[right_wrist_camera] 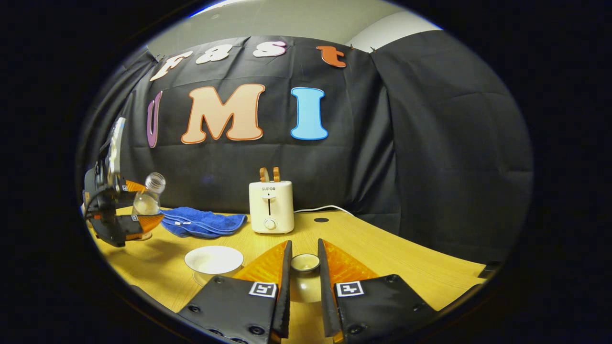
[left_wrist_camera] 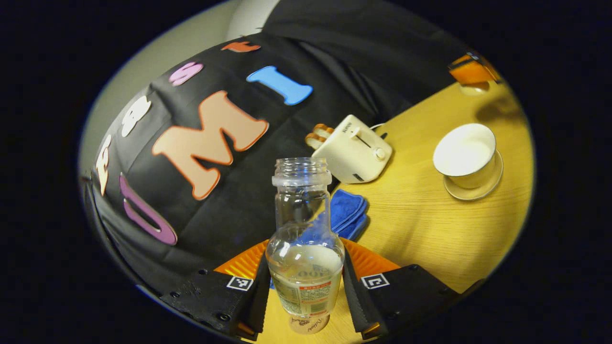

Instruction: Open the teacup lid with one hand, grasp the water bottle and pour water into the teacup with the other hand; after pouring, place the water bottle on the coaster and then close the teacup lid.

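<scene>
The left tool (left_wrist_camera: 304, 286) grips the bottle (left_wrist_camera: 304, 248) by its lower body, one finger pressed on each side. The bottle has no cap and stands nearly upright between the fingers, with a little water in its lower part. Its base sits on or just above the coaster (left_wrist_camera: 309, 325); whether they touch cannot be told. In the left gripper view, a blue cloth (left_wrist_camera: 348, 214) lies just behind the bottle, a white toaster (left_wrist_camera: 354, 149) farther back, and the open cup (left_wrist_camera: 464, 155) sits on its saucer (left_wrist_camera: 473, 188) on the table (left_wrist_camera: 420, 229), well to the right.

In the right gripper view, the right tool (right_wrist_camera: 304, 267) holds the lid (right_wrist_camera: 305, 263) by its knob, both fingers closed on it, lifted clear of the cup, which lies just to the left. At the far left, the left tool carries the bottle tilted slightly, beside the cloth.
</scene>
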Demonstrator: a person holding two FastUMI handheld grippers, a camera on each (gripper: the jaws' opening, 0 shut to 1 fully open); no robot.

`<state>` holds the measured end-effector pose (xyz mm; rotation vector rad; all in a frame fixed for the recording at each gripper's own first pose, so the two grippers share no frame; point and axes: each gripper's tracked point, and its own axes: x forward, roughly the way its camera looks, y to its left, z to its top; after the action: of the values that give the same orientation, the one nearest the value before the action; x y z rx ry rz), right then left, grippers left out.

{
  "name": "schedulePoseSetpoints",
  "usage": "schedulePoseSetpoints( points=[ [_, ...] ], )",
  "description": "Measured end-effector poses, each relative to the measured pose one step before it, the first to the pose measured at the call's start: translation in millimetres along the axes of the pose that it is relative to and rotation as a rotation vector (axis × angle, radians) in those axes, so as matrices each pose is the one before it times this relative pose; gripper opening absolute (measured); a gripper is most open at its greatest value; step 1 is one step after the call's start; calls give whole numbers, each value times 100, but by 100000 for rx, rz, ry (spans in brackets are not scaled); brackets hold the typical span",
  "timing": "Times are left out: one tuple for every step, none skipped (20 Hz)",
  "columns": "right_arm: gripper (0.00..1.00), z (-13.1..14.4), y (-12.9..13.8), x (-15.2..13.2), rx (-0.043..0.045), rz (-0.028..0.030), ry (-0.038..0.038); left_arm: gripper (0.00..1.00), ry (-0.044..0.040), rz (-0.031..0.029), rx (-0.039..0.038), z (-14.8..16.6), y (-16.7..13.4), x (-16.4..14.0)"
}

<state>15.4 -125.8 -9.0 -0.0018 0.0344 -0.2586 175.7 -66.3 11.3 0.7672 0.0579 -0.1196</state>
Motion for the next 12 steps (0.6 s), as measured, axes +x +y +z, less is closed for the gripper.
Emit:
schedulePoseSetpoints(
  points=[
    [31,-8,-34,24,-19,-370,39,66,207,1630,-4200,-676,821,-370],
    [30,19,27,-67,-24,-20,-34,66,-238,1917,-4544,-513,840,-175],
    [30,73,5,-57,19,-15,-12,66,-257,1604,-4753,-444,794,-211],
    [30,-44,-14,29,-22,0,5,64,-105,1626,-4699,-366,772,-176],
    [30,37,-7,2,23,-47,7,66,-1601,2350,-3345,-222,897,-312],
    [31,-50,-75,7,-49,-278,-5,66,-1981,2584,-2176,111,959,-91],
    [30,4,-69,22,24,-312,-38,66,-1868,2051,-3260,24,946,-360],
    [30,-41,34,13,2,-55,77,66,-1298,686,-3622,64,453,-208],
    [31,63,30,-22,-13,-23,-65,66,-589,665,-4206,-52,412,-55],
    [31,-28,-40,-24,5,-93,0,65,754,-88,-5021,-260,322,104],
    [31,49,-32,-29,-9,-178,-16,66,801,524,-4811,-452,361,14],
    [31,-43,11,36,17,2,3,66,1211,354,-4731,-411,486,61]
  ],
)
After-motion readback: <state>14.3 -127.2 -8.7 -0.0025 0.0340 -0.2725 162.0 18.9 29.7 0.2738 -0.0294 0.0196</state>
